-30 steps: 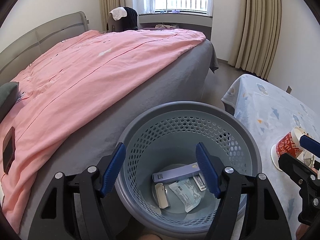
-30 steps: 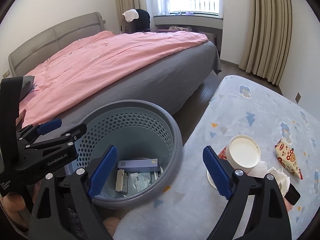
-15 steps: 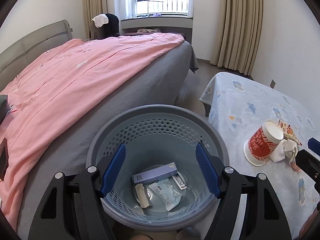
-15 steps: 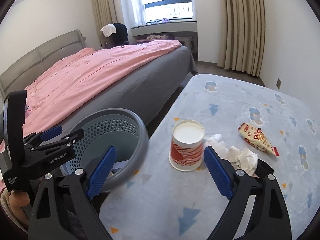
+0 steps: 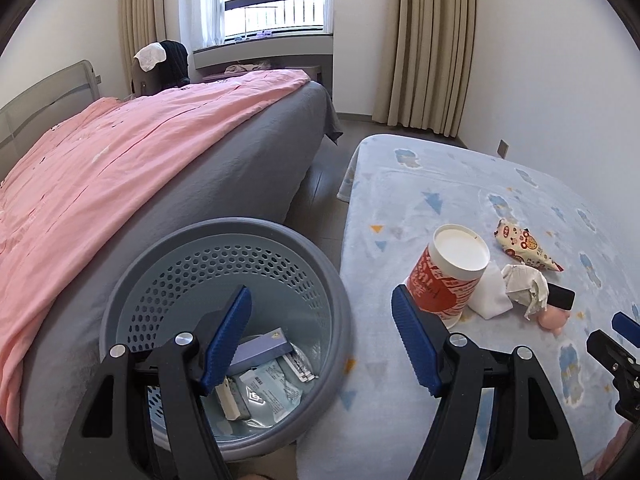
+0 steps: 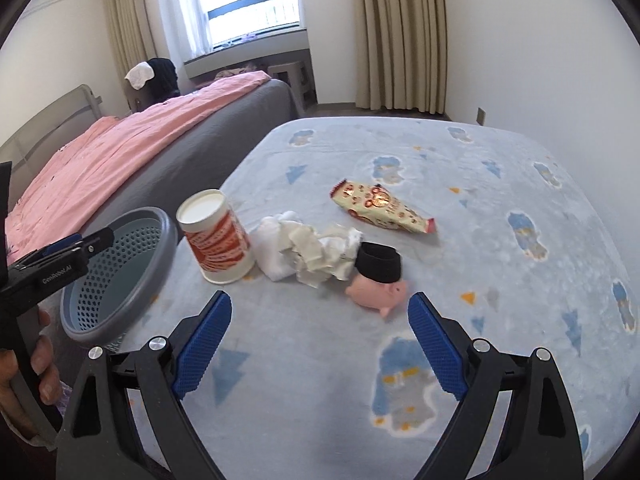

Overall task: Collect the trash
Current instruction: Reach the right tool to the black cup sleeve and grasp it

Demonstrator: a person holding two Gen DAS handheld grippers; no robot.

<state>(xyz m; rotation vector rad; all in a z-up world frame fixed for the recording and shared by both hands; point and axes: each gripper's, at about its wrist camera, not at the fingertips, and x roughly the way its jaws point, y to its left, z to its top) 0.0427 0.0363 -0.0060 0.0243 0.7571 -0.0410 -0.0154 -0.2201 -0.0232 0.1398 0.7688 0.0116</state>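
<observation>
Claws wide apart, both empty, above basket and worktop.

Left claw (image 5: pixel 322 334) hovers at the rim of the trash basket (image 5: pixel 334 280); right claw (image 6: pixel 320 338) faces paper cup (image 6: pixel 218 236), crumpled tissues (image 6: pixel 308 250), snack wrapper (image 6: pixel 380 208) and pig toy (image 6: pixel 378 290) on the worktop (image 6: pixel 500 280).
</observation>
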